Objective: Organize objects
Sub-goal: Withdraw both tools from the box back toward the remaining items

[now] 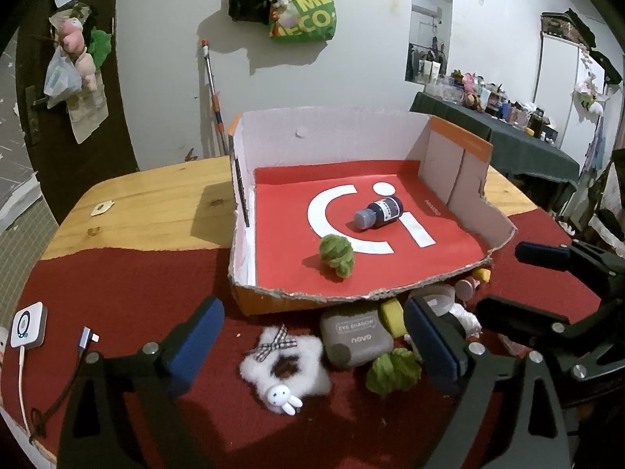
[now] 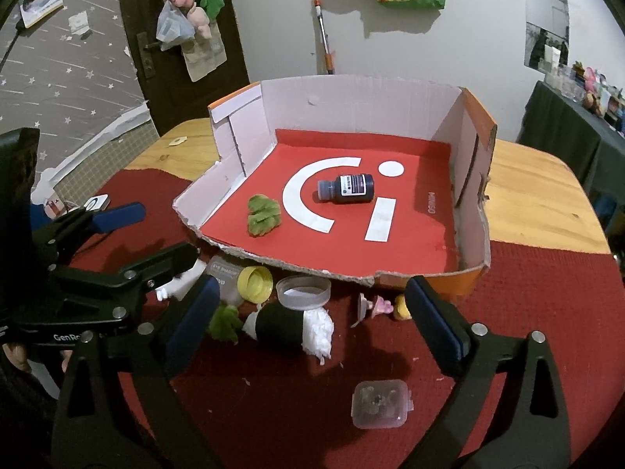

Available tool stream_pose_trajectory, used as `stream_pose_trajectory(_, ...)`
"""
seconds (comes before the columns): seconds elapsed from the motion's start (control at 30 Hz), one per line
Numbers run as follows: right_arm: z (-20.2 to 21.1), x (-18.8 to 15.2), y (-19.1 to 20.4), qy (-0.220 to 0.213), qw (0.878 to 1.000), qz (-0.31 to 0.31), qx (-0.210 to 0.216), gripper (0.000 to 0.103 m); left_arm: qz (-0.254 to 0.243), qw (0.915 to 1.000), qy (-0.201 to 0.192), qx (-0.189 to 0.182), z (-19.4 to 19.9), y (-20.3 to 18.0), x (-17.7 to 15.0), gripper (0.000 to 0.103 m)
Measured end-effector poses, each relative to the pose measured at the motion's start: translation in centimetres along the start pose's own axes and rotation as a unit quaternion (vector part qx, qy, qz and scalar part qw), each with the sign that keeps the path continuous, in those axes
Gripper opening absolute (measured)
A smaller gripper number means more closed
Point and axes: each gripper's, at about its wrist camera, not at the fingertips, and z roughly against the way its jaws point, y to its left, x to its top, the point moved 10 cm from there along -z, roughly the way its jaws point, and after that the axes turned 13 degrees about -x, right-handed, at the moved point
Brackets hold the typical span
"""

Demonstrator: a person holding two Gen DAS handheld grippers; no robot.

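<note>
Clutter sits at lower centre of both views, below the box (image 1: 461, 273), which already holds a bottle (image 1: 379, 213). Left gripper (image 1: 312, 346), jaws wide and empty, frames the fluffy star (image 1: 283, 367); right gripper (image 2: 312, 320), equally wide, frames the black roll (image 2: 281, 326), lying crosswise.

Home room, plush toys (image 1: 76, 52) on door, hanging shopping bag (image 1: 308, 11)
</note>
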Motion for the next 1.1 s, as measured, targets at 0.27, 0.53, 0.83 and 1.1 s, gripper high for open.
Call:
stream_pose_trajectory(0.27,0.4,-0.6,-0.1,0.001,1.000,0.000,-0.002,0.103,-0.002,1.0000,-0.001,0.002,0.5,0.1,-0.8,0.101)
stream_pose_trajectory(0.53,0.9,-1.7,-0.2,0.001,1.000,-0.002,-0.006,0.103,-0.001,1.0000,0.005,0.004,0.7,0.1,-1.8,0.103)
stream_pose_trajectory(0.83,1.1,-3.1,-0.6,0.008,1.000,-0.006,-0.010,0.103,0.005,0.9999,0.012,0.004,0.9,0.3,-3.0,0.103)
stream_pose_trajectory(1.1,0.7,-4.5,-1.6,0.020,0.999,-0.009,-0.028,0.103,0.016,0.9996,0.022,0.006,0.8,1.0,-4.4,0.103)
